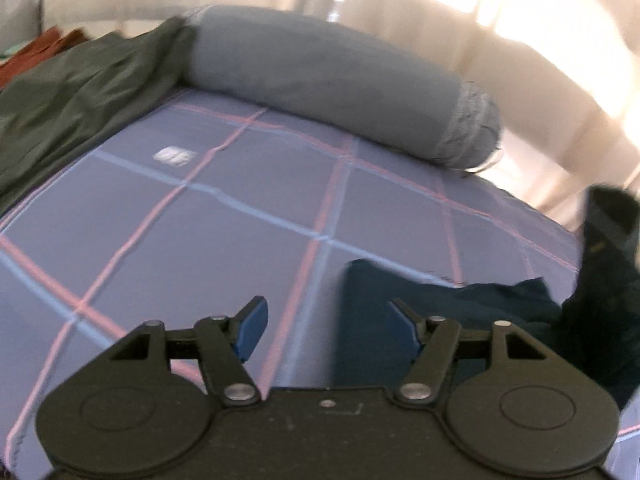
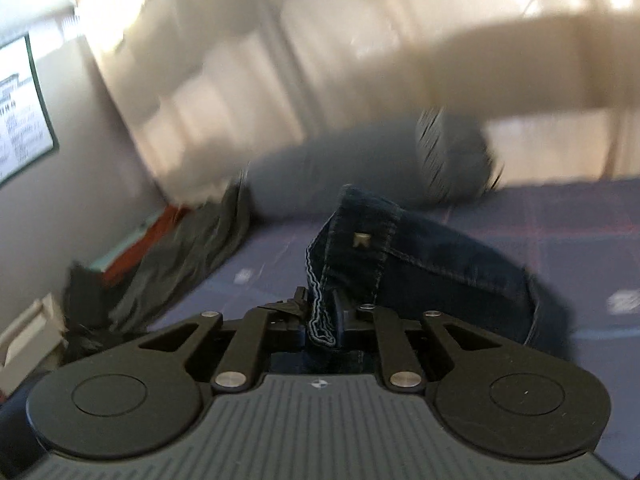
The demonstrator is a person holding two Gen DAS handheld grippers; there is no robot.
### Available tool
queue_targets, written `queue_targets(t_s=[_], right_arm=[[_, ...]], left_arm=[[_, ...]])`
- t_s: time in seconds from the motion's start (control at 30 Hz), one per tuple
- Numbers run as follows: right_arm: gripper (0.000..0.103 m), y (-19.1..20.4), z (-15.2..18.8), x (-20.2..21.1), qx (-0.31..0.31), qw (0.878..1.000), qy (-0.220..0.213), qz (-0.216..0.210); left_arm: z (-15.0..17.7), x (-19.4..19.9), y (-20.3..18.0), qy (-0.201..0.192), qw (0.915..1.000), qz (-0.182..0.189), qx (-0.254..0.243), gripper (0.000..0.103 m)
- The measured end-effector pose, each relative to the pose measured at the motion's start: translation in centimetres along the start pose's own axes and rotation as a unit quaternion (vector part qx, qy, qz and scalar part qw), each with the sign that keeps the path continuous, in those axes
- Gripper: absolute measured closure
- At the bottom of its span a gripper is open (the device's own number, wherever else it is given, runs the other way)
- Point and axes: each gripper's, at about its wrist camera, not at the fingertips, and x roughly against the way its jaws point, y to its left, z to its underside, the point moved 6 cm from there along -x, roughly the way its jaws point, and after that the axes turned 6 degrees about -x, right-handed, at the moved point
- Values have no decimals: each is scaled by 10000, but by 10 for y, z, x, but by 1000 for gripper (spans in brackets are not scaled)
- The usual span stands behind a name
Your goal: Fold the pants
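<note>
L gripper (image 1: 326, 330) hung w/ jaws wide apart, blue pads (image 1: 252, 330) bare, nothing between them, over the bed sheet (image 1: 180, 232) — blue-grey w/ pink and light-blue grid lines. Pants (image 2: 432, 264), dark navy denim, lay partly on the sheet near its edge; in the L view one flat part showed just ahead of the right-hand pad, the rest bunched and rising at the frame's right side. R gripper (image 2: 324, 320) was closed on the pants: the waistband end, w/ a brass button (image 2: 362, 239) and a pale stitched edge, stood up out of the nearly shut jaws, fabric draping away to the right and down onto the sheet. Grey bolster (image 1: 320, 80) lay across the far end of the bed, in front of pale curtains (image 1: 520, 20). Dark green cloth (image 1: 72, 108) piled on the sheet's left side, something rust-red (image 1: 36, 50) behind it. Framed poster (image 2: 20, 112) on the wall in the R view, blurred. Both views smeared.
</note>
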Motion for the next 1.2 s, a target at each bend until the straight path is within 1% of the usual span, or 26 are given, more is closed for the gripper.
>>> queue_targets(t_s=[0.1, 0.17, 0.2, 0.27, 0.3, 0.33, 0.4, 0.47, 0.5, 0.53, 0.6, 0.63, 0.7, 0.77, 0.83, 0.9, 0.97, 1.03, 1.13, 1.2], right_arm=[[90, 13, 18, -31, -38, 9993, 339, -119], [91, 27, 29, -49, 70, 9983, 542, -201], [103, 32, 35, -56, 190, 9976, 630, -198], [103, 37, 49, -68, 253, 9953, 908, -223], [98, 35, 54, -70, 227, 9945, 1002, -211], [80, 34, 57, -69, 211, 9943, 1026, -225], [73, 29, 58, -52, 92, 9954, 917, -260], [60, 23, 58, -33, 11, 9972, 694, -263], [42, 20, 58, -20, 81, 9984, 554, -104], [30, 17, 60, -10, 173, 9987, 470, 39], [28, 12, 66, 5, 248, 9987, 390, 232], [28, 8, 68, 10, 195, 9987, 410, 239], [28, 2, 73, 17, -108, 9989, 444, 132], [30, 0, 78, 18, -277, 9986, 443, 89], [29, 6, 83, 11, -31, 9988, 385, 285], [28, 15, 89, 4, 441, 9972, 355, 484], [28, 23, 97, 2, 1060, 9911, 305, 751], [29, 26, 101, 1, 1441, 9850, 277, 909], [29, 22, 101, 11, 1442, 9846, 197, 969], [29, 16, 100, 15, 1457, 9825, 148, 1149]], left_arm=[[4, 0, 17, 75, 9999, -31, 81, 0], [4, 1, 26, 86, 9999, -36, 135, 0], [4, 0, 27, 96, 9998, -21, 154, 0], [1, 0, 27, 109, 9998, 61, 167, 0], [-1, 0, 24, 115, 9997, 146, 145, 0], [-3, 0, 20, 120, 9995, 262, 112, 0], [-6, -2, 10, 167, 9986, 495, 52, 0], [-12, -7, -5, 266, 9962, 826, -18, 0], [-15, -11, -14, 338, 9944, 994, -66, 0], [-17, -15, -26, 419, 9919, 1190, -118, 0], [-20, -22, -46, 495, 9884, 1410, -264, 0], [-21, -27, -54, 499, 9880, 1422, -334, 0], [-21, -37, -71, 583, 9864, 1455, -486, 0], [-20, -46, -80, 687, 9844, 1533, -516, 0], [-20, -50, -87, 699, 9827, 1599, -615, 0], [-21, -53, -91, 667, 9826, 1592, -686, 0], [-21, -56, -92, 683, 9820, 1643, -641, 0], [-22, -54, -93, 671, 9814, 1685, -625, 0], [-21, -51, -91, 575, 9812, 1668, -782, 0], [-19, -50, -90, 594, 9800, 1714, -814, 0]])
